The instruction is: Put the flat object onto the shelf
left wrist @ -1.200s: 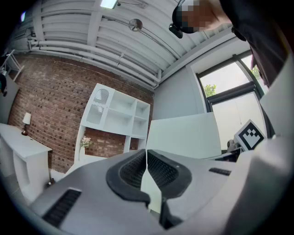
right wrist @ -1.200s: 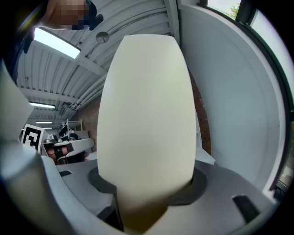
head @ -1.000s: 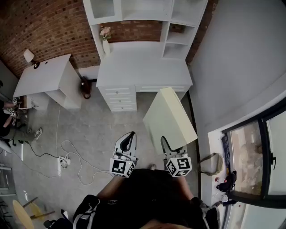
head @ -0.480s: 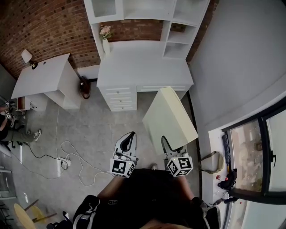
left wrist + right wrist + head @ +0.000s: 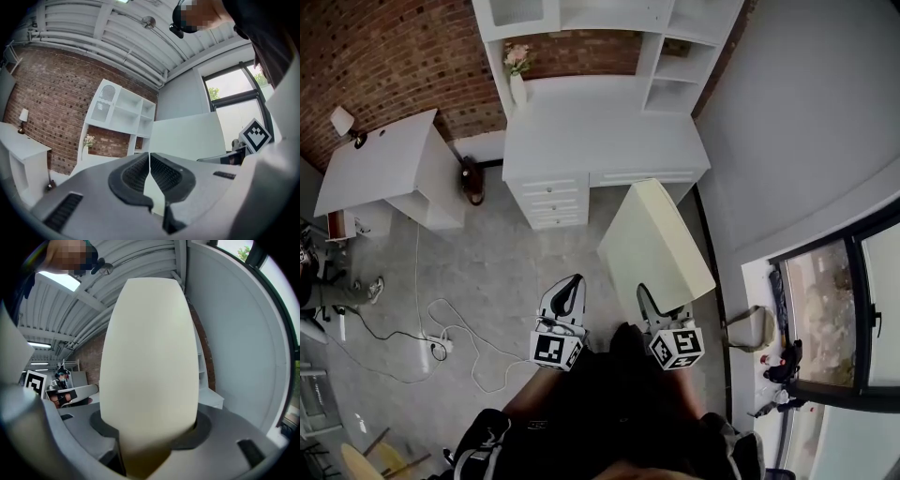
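light: bright daylight from window (image 5: 825, 305) | glare: panes washed out | edges: heavy fisheye bending, dark corners | focus: mostly sharp

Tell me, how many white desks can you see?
2. The left desk stands by the brick wall; the middle desk sits under the shelf. Others may be hidden.

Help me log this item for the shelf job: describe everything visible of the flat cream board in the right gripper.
The flat cream board is a plain, matte, rectangular slab with some thickness and softly rounded edges; its material cannot be told. The right gripper clamps its near edge between both jaws, so it juts forward from the person, held off the floor toward the white desk. Nothing else touches it.
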`<control>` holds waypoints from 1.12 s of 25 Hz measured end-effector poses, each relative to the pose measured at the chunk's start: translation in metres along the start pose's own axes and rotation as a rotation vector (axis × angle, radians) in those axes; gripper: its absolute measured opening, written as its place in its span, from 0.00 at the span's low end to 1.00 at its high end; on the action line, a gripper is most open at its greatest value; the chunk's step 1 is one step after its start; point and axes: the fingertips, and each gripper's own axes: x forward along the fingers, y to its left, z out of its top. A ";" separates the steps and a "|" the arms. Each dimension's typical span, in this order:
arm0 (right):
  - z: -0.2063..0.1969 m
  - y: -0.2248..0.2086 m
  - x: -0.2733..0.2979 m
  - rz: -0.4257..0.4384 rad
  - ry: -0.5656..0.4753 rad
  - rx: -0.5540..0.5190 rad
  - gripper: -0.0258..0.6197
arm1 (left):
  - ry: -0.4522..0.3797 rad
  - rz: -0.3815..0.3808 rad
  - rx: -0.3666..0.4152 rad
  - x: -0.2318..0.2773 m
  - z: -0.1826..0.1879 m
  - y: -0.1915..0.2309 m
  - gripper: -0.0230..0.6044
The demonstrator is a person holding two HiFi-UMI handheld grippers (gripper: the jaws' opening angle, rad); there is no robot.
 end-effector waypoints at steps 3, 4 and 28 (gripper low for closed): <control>-0.008 -0.001 0.016 0.009 0.028 0.011 0.47 | 0.013 0.019 -0.019 0.006 -0.006 0.017 0.06; -0.010 -0.003 0.023 0.013 0.034 0.011 0.47 | 0.017 0.031 -0.025 0.011 -0.009 0.023 0.06; 0.115 -0.181 0.307 0.171 -0.041 -0.048 0.47 | -0.013 0.219 0.021 0.295 0.028 0.137 0.06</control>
